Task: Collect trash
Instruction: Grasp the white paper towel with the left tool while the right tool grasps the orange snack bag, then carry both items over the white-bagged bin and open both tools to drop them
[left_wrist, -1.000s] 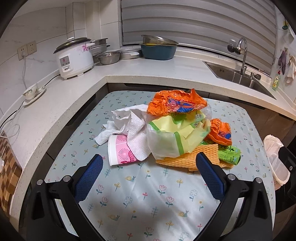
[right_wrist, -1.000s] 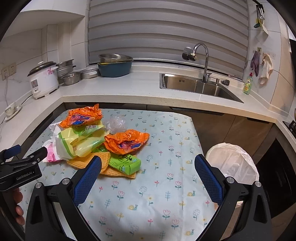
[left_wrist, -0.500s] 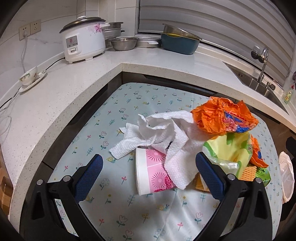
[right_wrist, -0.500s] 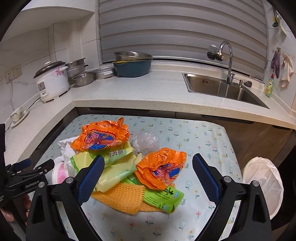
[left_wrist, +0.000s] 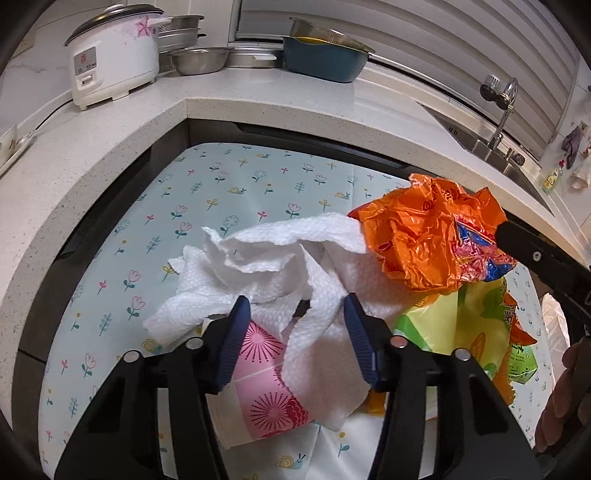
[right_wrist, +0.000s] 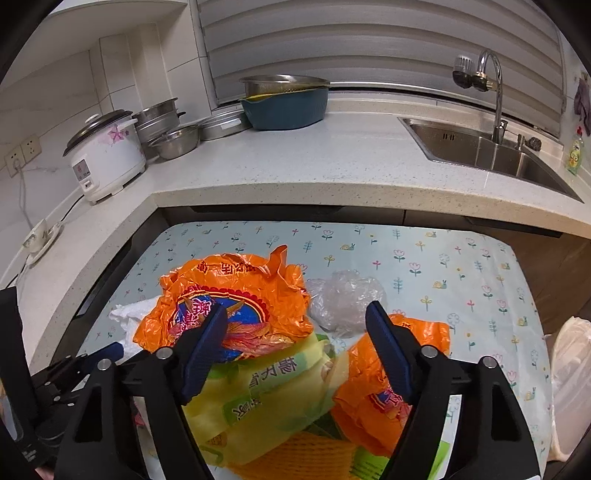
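With our left gripper part-open astride the crumpled paper towel on the table, and our right gripper wide over the orange wrapper, perhaps touching it, we should pinch deep.

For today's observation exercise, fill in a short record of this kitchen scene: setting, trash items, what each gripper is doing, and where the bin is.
setting: floral table beside a kitchen counter
trash: white paper towel, pink paper cup, orange wrapper, yellow bag, clear plastic
left gripper: open, around the paper towel
right gripper: open, over the pile
bin: white-lined bin, right of table
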